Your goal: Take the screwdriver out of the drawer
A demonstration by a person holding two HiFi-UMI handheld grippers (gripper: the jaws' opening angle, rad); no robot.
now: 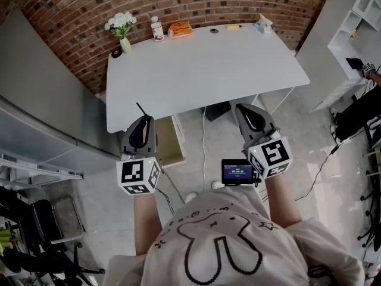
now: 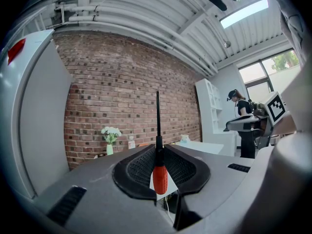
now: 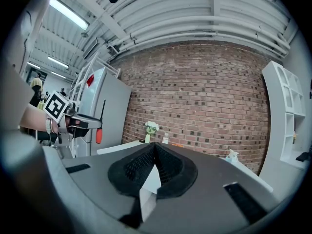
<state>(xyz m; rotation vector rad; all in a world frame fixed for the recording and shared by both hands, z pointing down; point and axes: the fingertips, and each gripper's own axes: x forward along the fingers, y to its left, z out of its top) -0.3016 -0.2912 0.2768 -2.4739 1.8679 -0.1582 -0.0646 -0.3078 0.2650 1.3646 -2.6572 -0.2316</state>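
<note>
L claw [image 1: 143,121] gripping; R claw [image 1: 247,109] closed; both level.

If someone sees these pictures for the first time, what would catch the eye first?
The red-handled screwdriver stands upright, clamped in the left gripper, its black shaft rising before the brick wall. In the head view, the white table has a wooden drawer open beneath it; the right gripper is shut and empty.

The head view looks steeply down from above the person onto the white table [image 1: 202,70] and the floor. Each gripper view sits low, close behind its own jaws, and faces level toward the brick wall [image 2: 122,91]. All three share the flower vase [image 1: 122,31]. The right gripper view, it seems, also catches the left gripper [image 3: 97,124].
</note>
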